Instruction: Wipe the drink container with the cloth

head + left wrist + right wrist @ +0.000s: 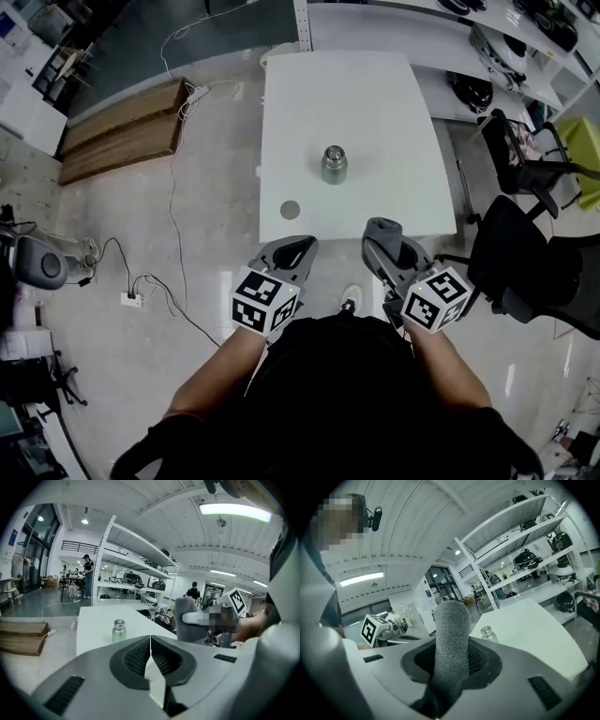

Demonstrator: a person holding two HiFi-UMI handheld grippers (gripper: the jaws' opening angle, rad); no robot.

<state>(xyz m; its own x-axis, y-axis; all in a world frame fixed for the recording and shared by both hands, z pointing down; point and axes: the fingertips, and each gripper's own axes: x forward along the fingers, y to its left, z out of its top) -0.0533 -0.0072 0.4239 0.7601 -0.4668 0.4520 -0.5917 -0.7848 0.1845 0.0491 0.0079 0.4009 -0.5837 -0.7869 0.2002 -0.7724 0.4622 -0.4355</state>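
Head view: the drink container (334, 164) stands upright near the middle of the white counter (375, 94), a little toward the near edge. It is a short, stubby metal thing with its cap on. A small round grey thing (290, 209) lies near the near left corner; it is too small for me to tell what it is. The left gripper (300, 248) and the right gripper (384, 244) hang just off the near edge, well apart from the drink container.

Left gripper view: the left gripper's jaws are pressed together with nothing between them. Past them the drink container (119, 631) looks silvery green with a shiny top.

Right gripper view: the right gripper's jaws squeeze a fuzzy grey cloth (451, 634), which sticks up in a thick roll.

I think the wiping has not begun, since the cloth is nowhere near the drink container. All the rubbing is left to do.
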